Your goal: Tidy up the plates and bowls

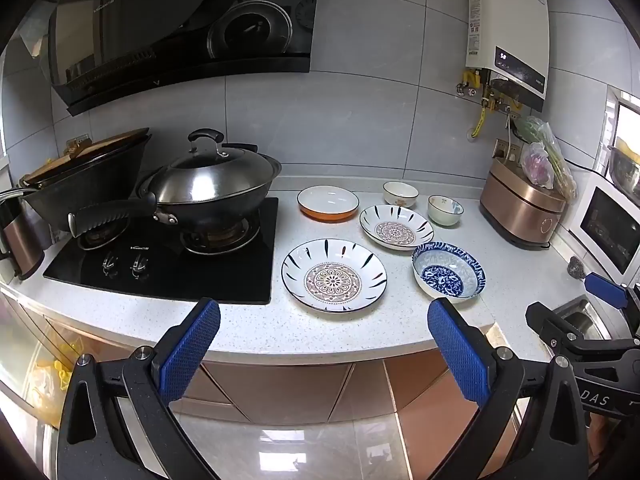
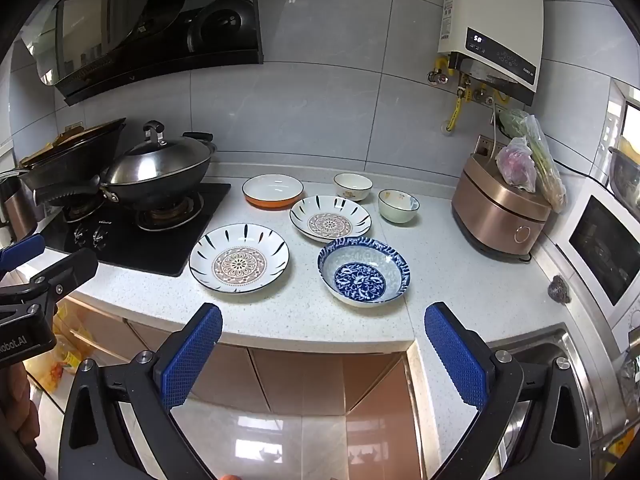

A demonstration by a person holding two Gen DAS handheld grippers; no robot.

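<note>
Right wrist: near plate (image 2: 239, 258) sits just inside countertop (image 2: 320, 320) edge.

Black hob (image 1: 168, 268) set into the worktop's (image 1: 520, 280) left end, two knobs (image 1: 124, 266) near its front edge. Lidded wok (image 1: 212, 184) on the right burner; second wok (image 1: 80, 184) on the left burner, tilted, something wooden across its top. Hood (image 1: 180, 28) on the tiled wall above. Copper-coloured cooker (image 2: 500, 216) in the back right corner, bagged vegetables (image 2: 528, 160) on top. Water heater (image 2: 492, 28) on the wall above it. Microwave (image 2: 604, 244) along the right edge. Sink (image 2: 552, 344) at the front right corner.
</note>
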